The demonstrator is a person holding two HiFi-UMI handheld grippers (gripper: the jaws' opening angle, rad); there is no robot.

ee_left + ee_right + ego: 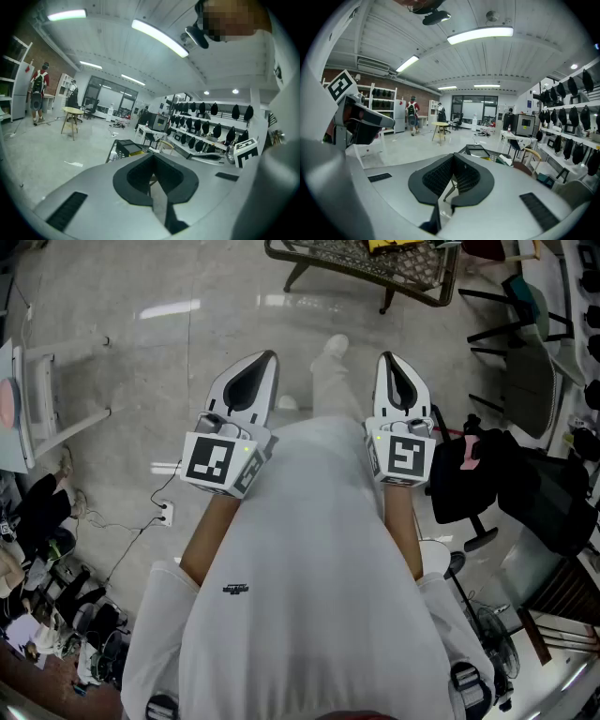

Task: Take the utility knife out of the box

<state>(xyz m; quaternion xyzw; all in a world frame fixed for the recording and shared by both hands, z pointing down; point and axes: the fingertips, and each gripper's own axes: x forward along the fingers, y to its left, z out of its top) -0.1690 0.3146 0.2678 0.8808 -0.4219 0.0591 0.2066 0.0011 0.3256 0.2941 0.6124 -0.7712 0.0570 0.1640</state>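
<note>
White short-sleeved T-shirt worn; small dark logo printed on chest. Pale trousers and white shoe seen beyond. Left gripper and right gripper cased in white-grey shells, black teardrop recess set into each. Black-and-white square-patterned marker cube mounted behind each.

Bright ceiling tubes, floor glare, fisheye-warped edges

Round table, floor pwr strip

Left gripper and right gripper side by side (jaws together, empty).
</note>
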